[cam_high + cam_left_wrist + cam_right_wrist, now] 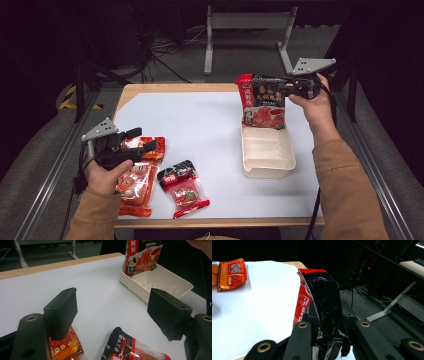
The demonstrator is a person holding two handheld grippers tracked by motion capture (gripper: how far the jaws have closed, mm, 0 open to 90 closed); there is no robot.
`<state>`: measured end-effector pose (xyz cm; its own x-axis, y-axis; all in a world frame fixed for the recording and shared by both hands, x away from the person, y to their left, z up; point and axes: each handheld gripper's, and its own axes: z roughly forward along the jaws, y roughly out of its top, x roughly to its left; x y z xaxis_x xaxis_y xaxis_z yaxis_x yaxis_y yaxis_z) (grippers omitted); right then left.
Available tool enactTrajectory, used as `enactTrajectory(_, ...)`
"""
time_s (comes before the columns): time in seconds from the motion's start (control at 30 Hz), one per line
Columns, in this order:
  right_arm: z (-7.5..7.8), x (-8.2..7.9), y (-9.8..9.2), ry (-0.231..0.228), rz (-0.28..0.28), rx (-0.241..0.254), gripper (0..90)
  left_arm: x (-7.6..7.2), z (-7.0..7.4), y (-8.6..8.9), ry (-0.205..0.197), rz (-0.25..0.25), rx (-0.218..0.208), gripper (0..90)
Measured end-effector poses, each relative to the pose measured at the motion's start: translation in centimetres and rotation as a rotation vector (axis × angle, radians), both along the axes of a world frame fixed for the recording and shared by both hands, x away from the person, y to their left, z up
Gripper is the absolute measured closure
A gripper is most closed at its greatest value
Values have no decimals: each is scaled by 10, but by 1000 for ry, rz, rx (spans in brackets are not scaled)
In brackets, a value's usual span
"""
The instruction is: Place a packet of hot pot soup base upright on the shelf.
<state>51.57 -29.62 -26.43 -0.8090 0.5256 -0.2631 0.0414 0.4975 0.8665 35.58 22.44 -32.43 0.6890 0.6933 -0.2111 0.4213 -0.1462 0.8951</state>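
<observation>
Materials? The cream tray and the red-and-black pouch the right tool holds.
Cream rectangular tray: looks like thin moulded plastic or foam, matt, with rounded rims and ribbed inner walls; which one is unclear. Red-and-black printed pouch: glossy plastic film, crinkled with bright reflections where the right tool pinches its top edge.

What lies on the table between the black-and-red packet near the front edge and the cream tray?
Nothing: in the high view, bare white table separates the black-and-red packet from the cream tray.

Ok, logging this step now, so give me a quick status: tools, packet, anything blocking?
Right tool shut on red-and-black sauce packet, upright over cream plastic tray. Left tool open above orange packets. Tray unobstructed.
</observation>
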Motion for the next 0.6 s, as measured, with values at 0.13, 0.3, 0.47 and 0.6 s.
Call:
enactTrajectory(0.13, -2, 0, 1, 1, 2, 7, 746, 1, 0, 1, 0, -2, 0, 247)
enactTrajectory(0.3, -5, -1, 1, 10, 2, 6, 737, 1, 0, 0, 6, -4, -4, 245)
enactTrajectory(0.47, -12, -2, -1, 23, -4, 2, 730, 3, -1, -1, 6, -10, 0, 245)
enactTrajectory(0.6, -14, -3, -3, 30, -10, 7, 724, 3, -2, -1, 10, -13, 3, 243)
